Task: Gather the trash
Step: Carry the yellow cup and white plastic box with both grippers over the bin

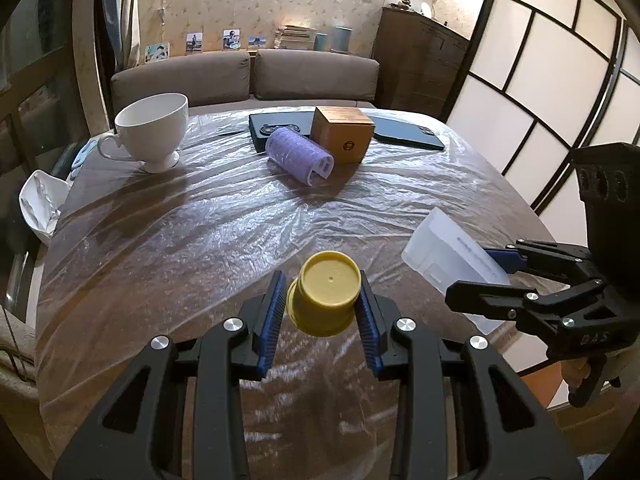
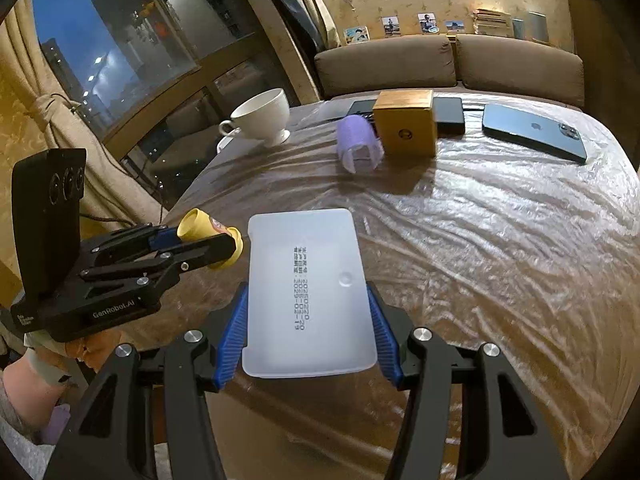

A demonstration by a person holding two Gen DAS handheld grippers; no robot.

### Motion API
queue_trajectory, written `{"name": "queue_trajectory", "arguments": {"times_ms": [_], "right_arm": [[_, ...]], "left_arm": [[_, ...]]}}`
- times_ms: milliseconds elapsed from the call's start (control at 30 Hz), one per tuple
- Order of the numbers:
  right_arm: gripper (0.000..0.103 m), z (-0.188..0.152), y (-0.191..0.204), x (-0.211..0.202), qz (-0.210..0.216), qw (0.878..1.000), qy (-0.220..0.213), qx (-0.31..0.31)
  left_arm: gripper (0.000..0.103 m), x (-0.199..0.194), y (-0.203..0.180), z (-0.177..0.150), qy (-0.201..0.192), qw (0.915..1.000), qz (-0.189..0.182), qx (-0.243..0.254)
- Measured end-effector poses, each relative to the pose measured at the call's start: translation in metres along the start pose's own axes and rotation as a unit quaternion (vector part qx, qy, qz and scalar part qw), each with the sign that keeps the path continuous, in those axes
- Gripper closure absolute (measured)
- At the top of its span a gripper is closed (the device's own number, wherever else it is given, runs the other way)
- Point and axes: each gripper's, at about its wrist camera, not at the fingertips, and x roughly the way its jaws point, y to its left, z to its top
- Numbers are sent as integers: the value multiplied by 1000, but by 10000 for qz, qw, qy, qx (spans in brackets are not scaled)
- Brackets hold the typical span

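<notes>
Living room setup, brown sofa at the back and a round counter covered in crinkly clear plastic.

Left gripper is clamped on a small yellow cup, held sideways with its bottom facing the camera, up off the counter near the front edge. You can see it from the right wrist view too, cup pinched between the blue pads.

Right gripper is squeezing a flat white plastic tray by its long edges, underside up with some printed text on it, also lifted above the counter. In the left view that tray sits just to the right of the cup.

Farther back on the counter: a white teacup on the left, a purple roll lying on its side touching a brown box, a dark phone face down on the right, and another dark flat thing behind the roll, can't tell exactly what. A white bin sits off the left edge of the counter, lower down.
</notes>
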Motion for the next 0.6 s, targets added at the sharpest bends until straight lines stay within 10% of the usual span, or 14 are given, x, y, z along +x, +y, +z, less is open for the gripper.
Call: {"name": "queue_trajectory", "arguments": {"times_ms": [600], "right_arm": [[48, -41, 16, -21, 25, 9992, 372, -168]], "left_arm": [[67, -25, 5, -38, 310, 9995, 20, 62]]}}
